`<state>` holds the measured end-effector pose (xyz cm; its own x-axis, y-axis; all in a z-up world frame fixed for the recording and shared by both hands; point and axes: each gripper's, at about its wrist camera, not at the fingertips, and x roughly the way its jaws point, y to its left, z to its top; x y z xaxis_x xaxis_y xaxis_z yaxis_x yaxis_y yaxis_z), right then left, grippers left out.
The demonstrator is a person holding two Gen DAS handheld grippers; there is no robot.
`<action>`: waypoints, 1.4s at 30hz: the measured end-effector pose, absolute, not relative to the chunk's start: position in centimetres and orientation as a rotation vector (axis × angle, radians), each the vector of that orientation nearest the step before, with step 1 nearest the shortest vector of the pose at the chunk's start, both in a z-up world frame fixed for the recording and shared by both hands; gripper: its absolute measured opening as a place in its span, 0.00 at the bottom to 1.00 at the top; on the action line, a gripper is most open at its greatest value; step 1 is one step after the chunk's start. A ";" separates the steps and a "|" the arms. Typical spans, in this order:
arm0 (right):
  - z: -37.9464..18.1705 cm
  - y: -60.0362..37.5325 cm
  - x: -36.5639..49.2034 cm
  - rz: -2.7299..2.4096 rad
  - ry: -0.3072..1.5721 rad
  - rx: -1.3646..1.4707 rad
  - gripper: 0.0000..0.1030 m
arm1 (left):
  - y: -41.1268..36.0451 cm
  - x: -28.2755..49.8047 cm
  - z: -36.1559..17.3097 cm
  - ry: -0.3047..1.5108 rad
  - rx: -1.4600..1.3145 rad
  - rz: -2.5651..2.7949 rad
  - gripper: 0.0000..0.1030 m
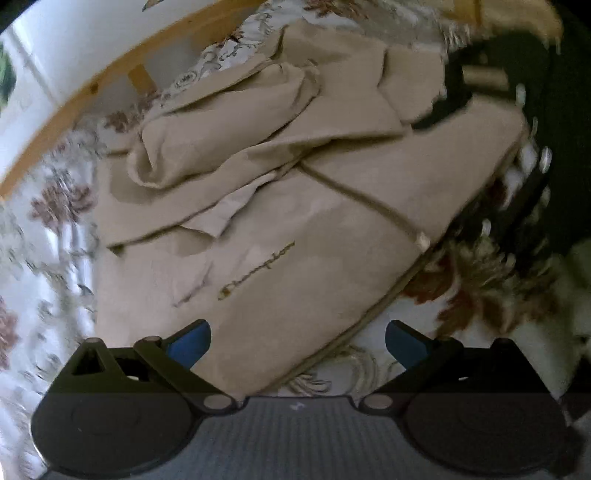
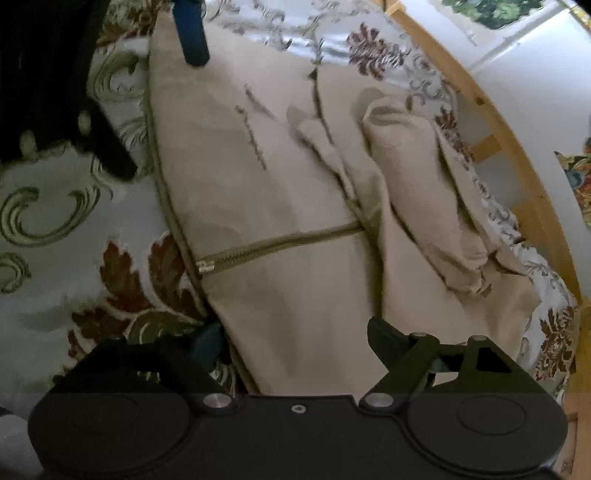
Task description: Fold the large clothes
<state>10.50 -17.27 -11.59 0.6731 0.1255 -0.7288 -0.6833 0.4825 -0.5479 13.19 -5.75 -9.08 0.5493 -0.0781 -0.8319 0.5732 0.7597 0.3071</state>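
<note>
A beige zip-up jacket (image 1: 295, 221) with embroidered script on its chest lies partly folded on a floral bedspread (image 1: 55, 229); its sleeves are bunched on the far side. It also shows in the right wrist view (image 2: 280, 184), zipper (image 2: 277, 242) running across. My left gripper (image 1: 297, 343) is open and empty, its blue fingertips (image 1: 192, 343) straddling the jacket's near hem corner. My right gripper (image 2: 291, 339) is open and empty over the jacket's bottom edge. The left gripper's blue finger (image 2: 192, 33) shows at the top of the right wrist view; the right gripper (image 1: 480, 92) shows at the upper right of the left wrist view.
A wooden bed rail (image 1: 92, 85) and white wall (image 1: 74, 37) run behind the jacket; the rail also shows in the right wrist view (image 2: 517, 147). The bedspread (image 2: 74, 229) surrounds the jacket.
</note>
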 end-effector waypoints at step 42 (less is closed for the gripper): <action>-6.2 -22.9 12.5 0.224 0.442 -0.620 0.75 | 2.5 23.5 -2.8 0.761 0.390 -0.132 0.12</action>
